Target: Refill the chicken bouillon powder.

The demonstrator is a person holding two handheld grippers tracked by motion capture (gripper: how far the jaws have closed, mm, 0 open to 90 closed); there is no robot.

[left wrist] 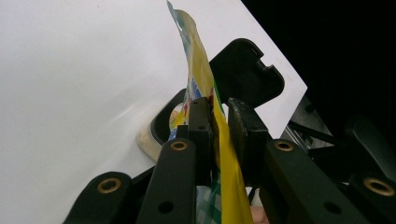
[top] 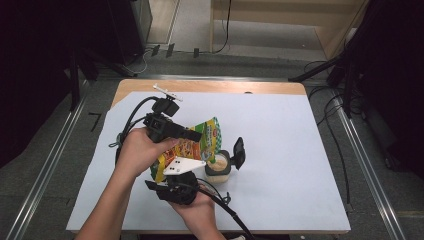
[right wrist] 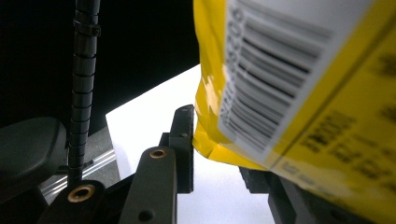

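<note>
Since both hands are pouring from one bag: two grips, one container below.

Left tool (top: 192,135): clamped on the yellow-and-green snack bag (top: 192,147) — in the left gripper view both pads (left wrist: 201,126) press the film from either side, high on the bag.

Right tool (top: 172,186): holds the bag's lower end; in the right gripper view the barcoded bottom corner (right wrist: 261,107) sits between the jaws, one pad (right wrist: 184,140) against the film, the other hidden behind the bag, so it reads as gripping.

Bag position: lifted off the tabletop (top: 290,150), tilted, near the middle, its mouth toward the right and over the container.

Container (top: 218,167): small pale tub just right of the bag, touching it or nearly so, with pale contents and a black hinged lid (top: 238,152) standing open on its right.

Risk — spill: I judge the mouth wider than the tub, so a steeper tilt could send contents onto the white sheet.

Risk — slip: thin film may slide out of the right tool and drop the bag.

Risk — knock: a low bag edge could tip the light tub.
</note>
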